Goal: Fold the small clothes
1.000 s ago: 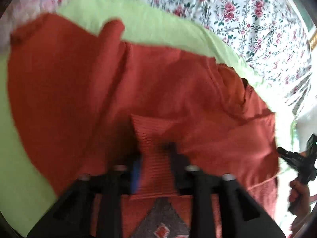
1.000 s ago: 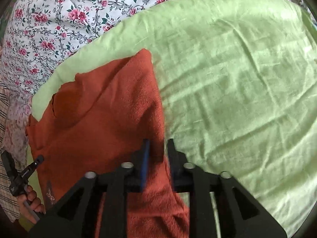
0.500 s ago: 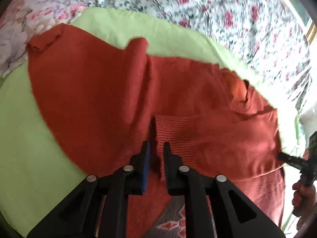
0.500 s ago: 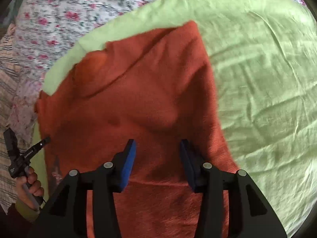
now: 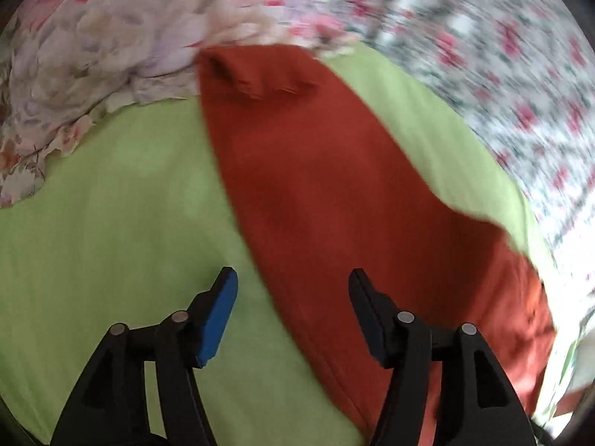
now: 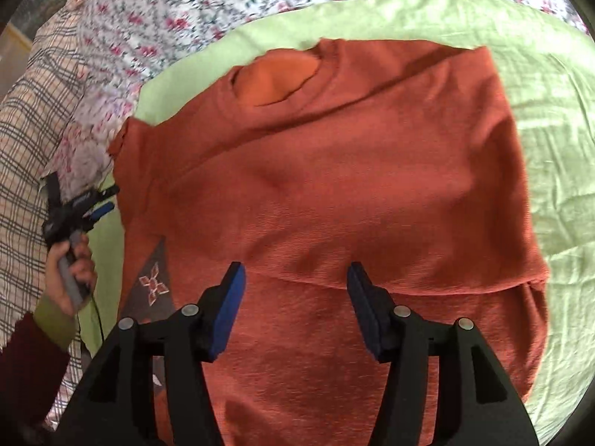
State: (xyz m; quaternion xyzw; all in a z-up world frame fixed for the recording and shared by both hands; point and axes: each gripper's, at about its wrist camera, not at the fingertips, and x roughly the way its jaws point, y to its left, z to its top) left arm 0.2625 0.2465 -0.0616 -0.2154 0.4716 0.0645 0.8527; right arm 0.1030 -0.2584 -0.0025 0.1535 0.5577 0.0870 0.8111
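A rust-orange knitted sweater (image 6: 334, 193) lies on a light green cloth (image 6: 557, 119), sleeves folded in over the body, neck opening at the far side. My right gripper (image 6: 293, 278) hovers over its lower part, jaws opening, nothing between the pads. In the left wrist view the sweater (image 5: 316, 186) runs as a long strip from a cuff at the top down to the right. My left gripper (image 5: 292, 282) straddles its left edge, jaws opening, the pads not pressing on the fabric. The left gripper (image 6: 95, 200) also shows at the left of the right wrist view, held in a hand.
A floral bedsheet (image 6: 178, 7) surrounds the green cloth (image 5: 93, 241). A pale floral fabric (image 5: 93, 55) is bunched at the upper left of the left wrist view. A checked fabric (image 6: 22, 141) lies at the far left. The person's hand and dark sleeve (image 6: 44, 319) hold the left gripper.
Both grippers let go of the sweater sleeves and opened. The left gripper swung left off the sweater's body to its edge; the right one moved over the sweater's middle.
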